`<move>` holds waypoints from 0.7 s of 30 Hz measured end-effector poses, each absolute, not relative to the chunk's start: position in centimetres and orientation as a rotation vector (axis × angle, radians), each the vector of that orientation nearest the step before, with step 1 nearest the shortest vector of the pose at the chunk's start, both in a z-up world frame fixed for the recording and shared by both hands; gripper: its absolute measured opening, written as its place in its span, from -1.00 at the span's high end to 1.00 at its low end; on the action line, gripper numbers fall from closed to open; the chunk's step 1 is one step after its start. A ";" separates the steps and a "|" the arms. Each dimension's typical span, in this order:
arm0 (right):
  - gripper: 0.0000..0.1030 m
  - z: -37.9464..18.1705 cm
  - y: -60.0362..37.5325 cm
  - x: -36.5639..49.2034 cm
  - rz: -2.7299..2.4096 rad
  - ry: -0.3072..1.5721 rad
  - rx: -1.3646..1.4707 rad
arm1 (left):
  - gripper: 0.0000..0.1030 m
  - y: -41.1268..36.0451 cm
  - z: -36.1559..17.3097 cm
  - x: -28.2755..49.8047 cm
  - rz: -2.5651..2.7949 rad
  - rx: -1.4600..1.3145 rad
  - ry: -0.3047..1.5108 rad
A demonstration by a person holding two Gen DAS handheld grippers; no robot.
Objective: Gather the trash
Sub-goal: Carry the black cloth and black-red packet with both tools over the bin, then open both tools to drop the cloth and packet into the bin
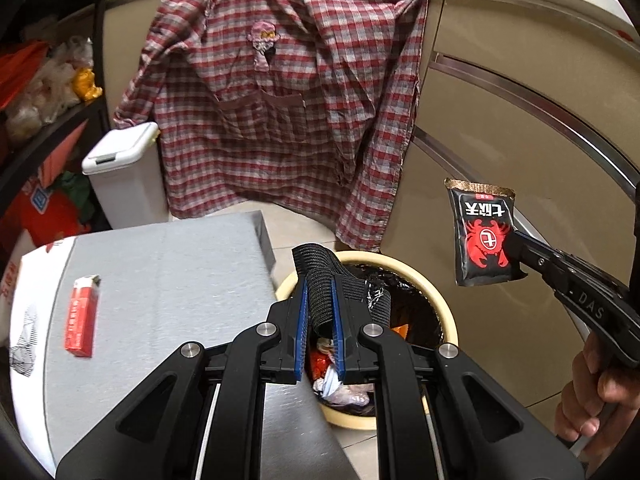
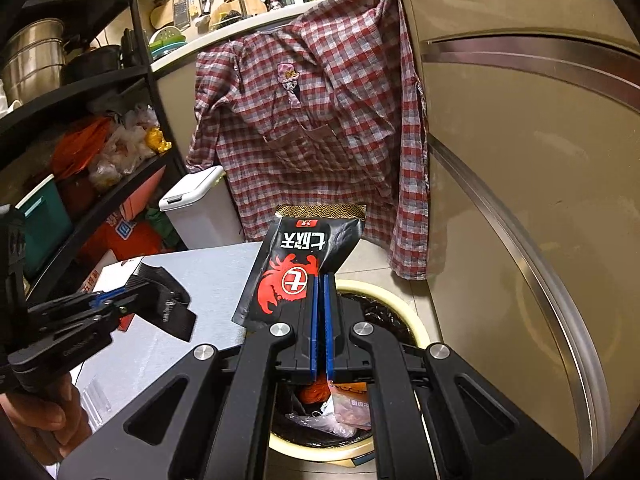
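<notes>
L tongs [image 1: 320, 312] clamp black strap [image 1: 320, 280], R tongs [image 2: 321, 280] clamp crab packet [image 2: 296, 268] over lined bin [image 1: 440, 304] w/ wrappers.

A grey tabletop [image 1: 172, 264] fills the lower left of the left wrist view. A red lighter [image 1: 82, 316] lies flat on it at about 9 o'clock, well apart from its right edge. At 12 o'clock from the tabletop a white lidded bin [image 1: 120, 172] stands on the tiled floor [image 1: 296, 224]; at 3 o'clock a cream-rimmed trash can [image 1: 436, 300] stands there, just beside the tabletop.
</notes>
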State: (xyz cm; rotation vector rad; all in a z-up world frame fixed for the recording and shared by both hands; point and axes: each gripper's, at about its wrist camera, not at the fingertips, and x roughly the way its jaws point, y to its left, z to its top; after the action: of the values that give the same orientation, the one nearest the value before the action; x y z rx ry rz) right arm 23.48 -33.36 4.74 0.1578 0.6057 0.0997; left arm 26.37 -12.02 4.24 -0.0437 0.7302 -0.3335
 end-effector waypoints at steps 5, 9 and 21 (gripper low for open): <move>0.94 4.4 -33.5 24.0 0.095 0.621 0.170 | 0.79 -13.9 3.4 27.3 -0.349 -0.023 0.746; 0.94 3.9 -33.4 24.3 0.093 0.635 0.170 | 0.79 -14.7 3.2 28.1 -0.350 -0.024 0.754; 0.59 2.6 -34.8 25.6 0.063 0.689 0.228 | 0.32 -15.0 3.3 29.3 -0.338 -0.031 0.763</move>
State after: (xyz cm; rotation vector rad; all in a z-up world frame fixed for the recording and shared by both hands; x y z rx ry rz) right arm 25.62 -34.83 2.60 0.2278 0.6890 0.0634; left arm 29.30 -15.05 3.35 -0.0311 0.7629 -0.3383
